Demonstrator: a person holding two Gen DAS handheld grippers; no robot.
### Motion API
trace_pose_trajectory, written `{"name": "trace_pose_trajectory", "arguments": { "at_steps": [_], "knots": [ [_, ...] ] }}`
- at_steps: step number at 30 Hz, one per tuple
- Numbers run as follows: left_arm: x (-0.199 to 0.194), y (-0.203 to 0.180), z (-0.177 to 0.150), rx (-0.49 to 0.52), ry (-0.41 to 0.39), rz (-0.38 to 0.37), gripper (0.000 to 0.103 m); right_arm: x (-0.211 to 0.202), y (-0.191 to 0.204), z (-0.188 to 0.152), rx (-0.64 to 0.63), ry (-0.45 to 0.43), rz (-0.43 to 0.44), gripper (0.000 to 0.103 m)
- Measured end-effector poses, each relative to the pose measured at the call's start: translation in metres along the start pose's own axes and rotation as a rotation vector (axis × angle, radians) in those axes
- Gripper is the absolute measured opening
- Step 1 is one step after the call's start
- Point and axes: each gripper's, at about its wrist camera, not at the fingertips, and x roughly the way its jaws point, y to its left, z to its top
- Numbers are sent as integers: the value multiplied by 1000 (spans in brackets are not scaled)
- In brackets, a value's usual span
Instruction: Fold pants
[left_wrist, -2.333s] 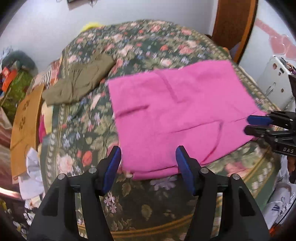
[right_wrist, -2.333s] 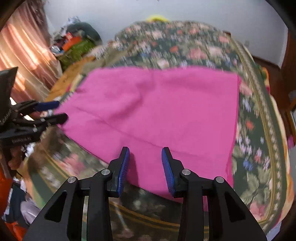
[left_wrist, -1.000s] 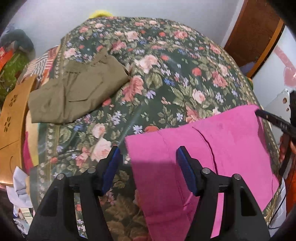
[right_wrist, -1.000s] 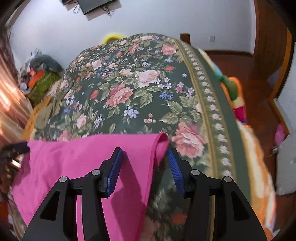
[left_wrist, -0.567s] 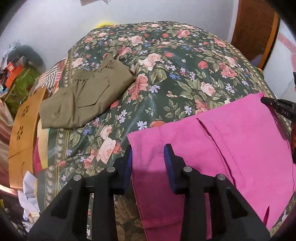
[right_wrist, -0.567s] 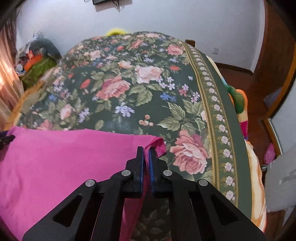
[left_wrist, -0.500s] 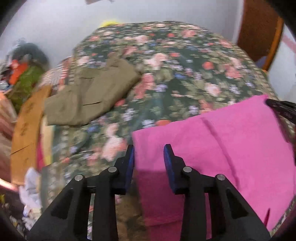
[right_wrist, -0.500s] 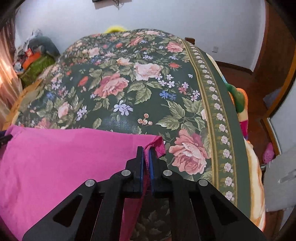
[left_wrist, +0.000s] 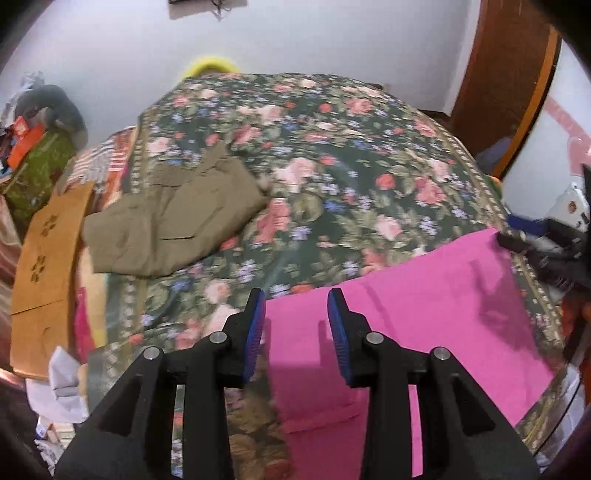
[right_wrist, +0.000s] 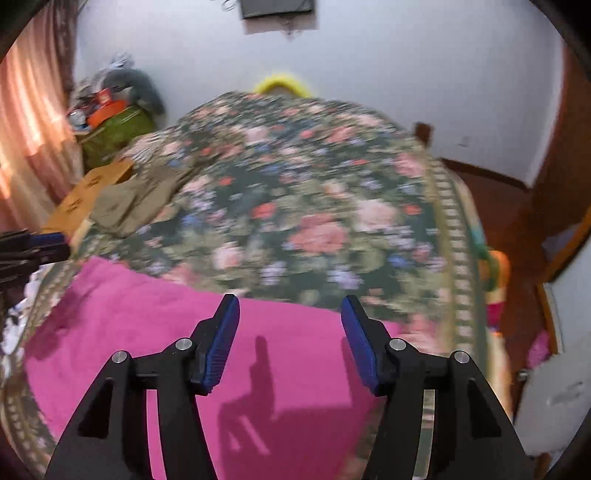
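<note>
No lettering, label, brand or number is legible anywhere in either view.

Both my grippers, the left gripper (left_wrist: 296, 314) and the right gripper (right_wrist: 290, 321), are now spread open and off the pink pants (left_wrist: 399, 332), which were pinched at the far corners a moment ago and now lie folded in half on the near part of the bed.

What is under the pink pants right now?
The pink pants lie flat on the floral bedspread, near its front edge. The spread shows all around them; whatever lies beneath the fabric itself is covered. Both grippers are open above them.
</note>
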Motion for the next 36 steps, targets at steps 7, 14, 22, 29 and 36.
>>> {"name": "trace_pose_trajectory", "arguments": {
  "at_steps": [7,14,22,29,36],
  "knots": [
    [50,-20,-9,53,117,41,35,63,31,-15,-15,154,49,55],
    [45,-12,-31,78,75,92,56,44,38,-42,-120,183,51,65],
    [14,-2,-61,55,36,90,75,11,31,-75,-78,210,37,66],
    [-17,2,-81,40,8,107,78,-16,18,-101,35,231,46,66],
    [-59,10,-97,15,-19,121,78,-40,18,-109,85,213,31,66]
  ]
}}
